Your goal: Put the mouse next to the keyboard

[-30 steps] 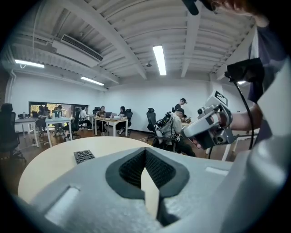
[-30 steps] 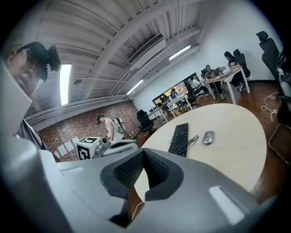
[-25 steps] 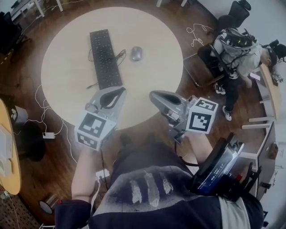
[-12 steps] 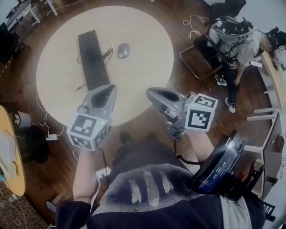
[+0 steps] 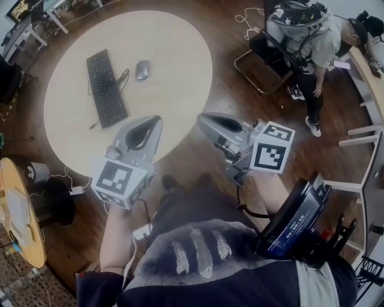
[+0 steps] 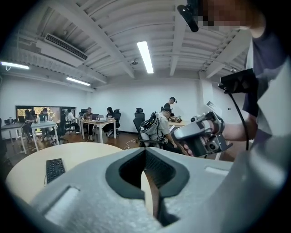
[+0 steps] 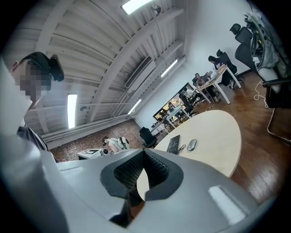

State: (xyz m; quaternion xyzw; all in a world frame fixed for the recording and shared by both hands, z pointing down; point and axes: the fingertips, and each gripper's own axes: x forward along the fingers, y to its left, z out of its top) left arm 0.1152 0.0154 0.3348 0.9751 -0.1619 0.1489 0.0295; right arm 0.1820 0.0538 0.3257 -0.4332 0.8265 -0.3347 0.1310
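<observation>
A black keyboard [image 5: 107,89] lies on the round pale table [image 5: 174,54], its cable curling beside it. The grey mouse [image 5: 143,69] sits just right of the keyboard's far end, a small gap between them. Both grippers hang short of the table's near edge, well away from the two objects. My left gripper [image 5: 153,122] is shut and empty over the rim, and my right gripper [image 5: 205,120] is shut and empty over the wooden floor. The right gripper view shows the keyboard [image 7: 173,144] and the mouse [image 7: 192,144] far ahead. In the left gripper view only the keyboard [image 6: 54,169] shows.
A person with a backpack [image 5: 300,30] sits on a chair at the upper right beside a desk [image 5: 366,66]. Loose cables [image 5: 255,15] lie on the floor. A yellow table [image 5: 18,216] fills the left edge, with a plug and cord [image 5: 75,190] near it.
The table with keyboard and mouse has slid left in the head view. Both grippers stay shut and keep about the same places in the picture.
</observation>
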